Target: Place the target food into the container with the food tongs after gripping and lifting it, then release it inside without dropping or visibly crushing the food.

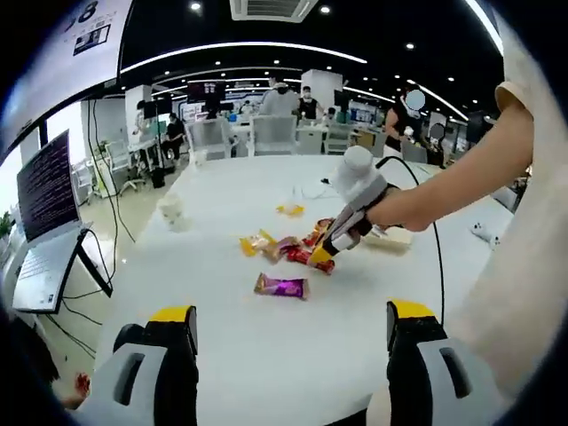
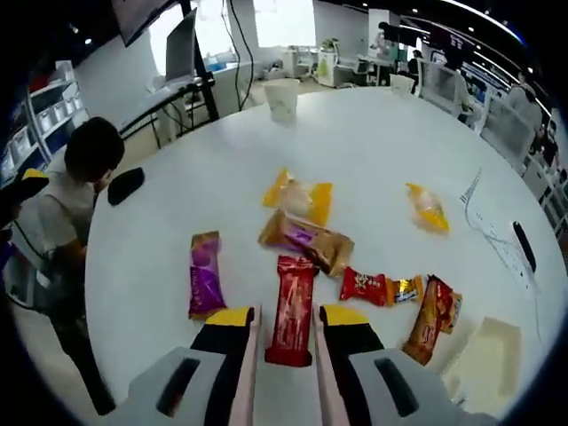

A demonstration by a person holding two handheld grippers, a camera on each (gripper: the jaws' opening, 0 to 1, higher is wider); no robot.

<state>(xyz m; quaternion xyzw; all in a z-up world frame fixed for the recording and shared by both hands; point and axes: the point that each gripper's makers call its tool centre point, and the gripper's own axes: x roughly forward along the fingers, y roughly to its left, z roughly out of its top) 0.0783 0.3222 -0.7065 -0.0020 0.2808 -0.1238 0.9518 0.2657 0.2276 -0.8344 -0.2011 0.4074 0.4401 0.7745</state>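
Right gripper view is looking down the right tool point(image 2: 282, 321), whose yellow-tipped jaws are sitting slightly spread on either side of a long red foil snack packet point(image 2: 292, 309) lying on the round white counter point(image 2: 160, 240); whether the pads are touching it is hard to tell. A purple wrapper point(image 2: 205, 274) is lying to its left, a brown-and-purple packet point(image 2: 306, 240) beyond, and a shallow cream tray point(image 2: 486, 355), cut off, lower right. Left gripper view is showing the left tool point(image 1: 291, 321) gaping wide above the counter, well apart from the snacks.
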